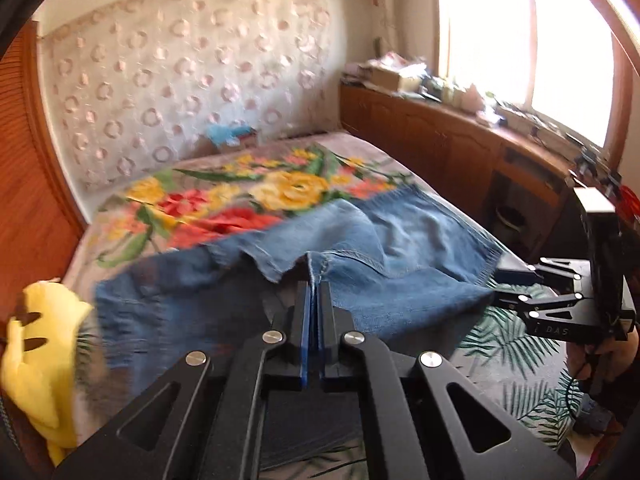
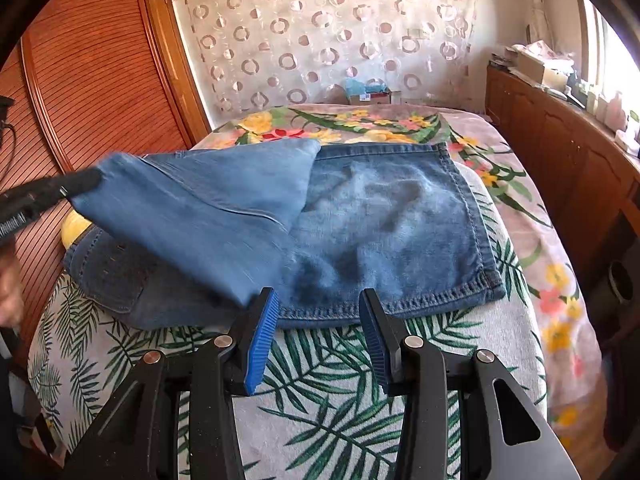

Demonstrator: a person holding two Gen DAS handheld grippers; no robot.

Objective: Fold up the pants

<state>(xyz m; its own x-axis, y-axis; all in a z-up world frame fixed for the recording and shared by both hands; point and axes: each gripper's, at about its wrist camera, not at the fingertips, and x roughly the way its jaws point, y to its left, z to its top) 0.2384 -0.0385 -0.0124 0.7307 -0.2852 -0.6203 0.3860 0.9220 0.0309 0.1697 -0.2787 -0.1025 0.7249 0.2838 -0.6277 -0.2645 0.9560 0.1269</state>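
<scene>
Blue denim pants (image 2: 384, 216) lie on the bed, partly folded. My left gripper (image 1: 315, 286) is shut on a seamed edge of the pants (image 1: 360, 256) and holds that fold lifted. In the right wrist view it shows at the left (image 2: 80, 182), pinching the raised flap (image 2: 208, 208). My right gripper (image 2: 318, 324) is open and empty, just short of the pants' near hem, above the palm-leaf cloth. In the left wrist view the right gripper (image 1: 504, 284) sits at the pants' right edge.
The bed carries a floral blanket (image 1: 280, 192) and a palm-leaf cover (image 2: 320, 392). A yellow plush toy (image 1: 36, 352) lies at the left. A wooden wardrobe (image 2: 88, 80) stands left; a cluttered wooden cabinet (image 1: 460, 136) runs under the window on the right.
</scene>
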